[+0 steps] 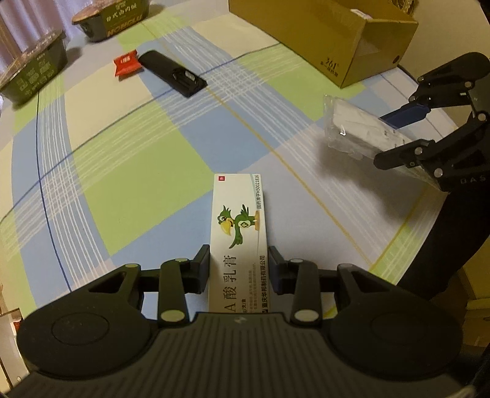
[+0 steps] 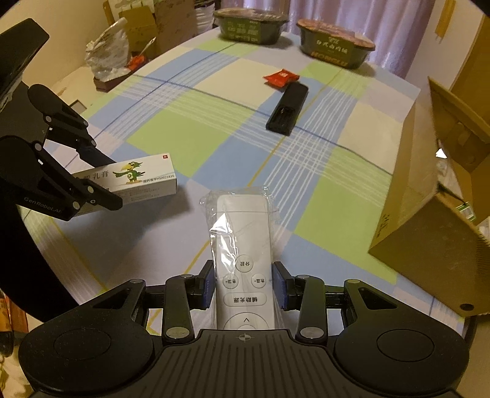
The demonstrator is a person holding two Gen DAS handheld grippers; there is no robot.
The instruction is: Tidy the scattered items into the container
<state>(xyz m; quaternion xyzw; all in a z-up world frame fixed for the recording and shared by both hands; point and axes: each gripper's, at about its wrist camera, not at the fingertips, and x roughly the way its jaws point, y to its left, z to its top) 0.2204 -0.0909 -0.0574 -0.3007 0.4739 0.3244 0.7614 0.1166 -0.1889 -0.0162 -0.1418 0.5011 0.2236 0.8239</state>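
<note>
My left gripper (image 1: 239,269) is shut on a white ointment box (image 1: 239,223) printed with a green bird, held above the checked tablecloth. The same box (image 2: 137,180) shows at the left of the right wrist view, sticking out of the left gripper (image 2: 98,180). My right gripper (image 2: 243,283) is shut on a white remote in a clear plastic bag (image 2: 242,242), also lifted. From the left wrist view that bagged remote (image 1: 361,128) hangs at the right in the right gripper (image 1: 398,134). An open cardboard box (image 1: 333,39) stands at the far right (image 2: 428,196).
A black remote (image 1: 173,73) and a red sachet (image 1: 127,62) lie on the cloth toward the far side, also seen as remote (image 2: 288,105) and sachet (image 2: 280,78). Two dark green instant-food bowls (image 2: 335,46) (image 2: 251,26) stand at the far edge. A plastic bag (image 2: 107,55) sits beyond the table's left edge.
</note>
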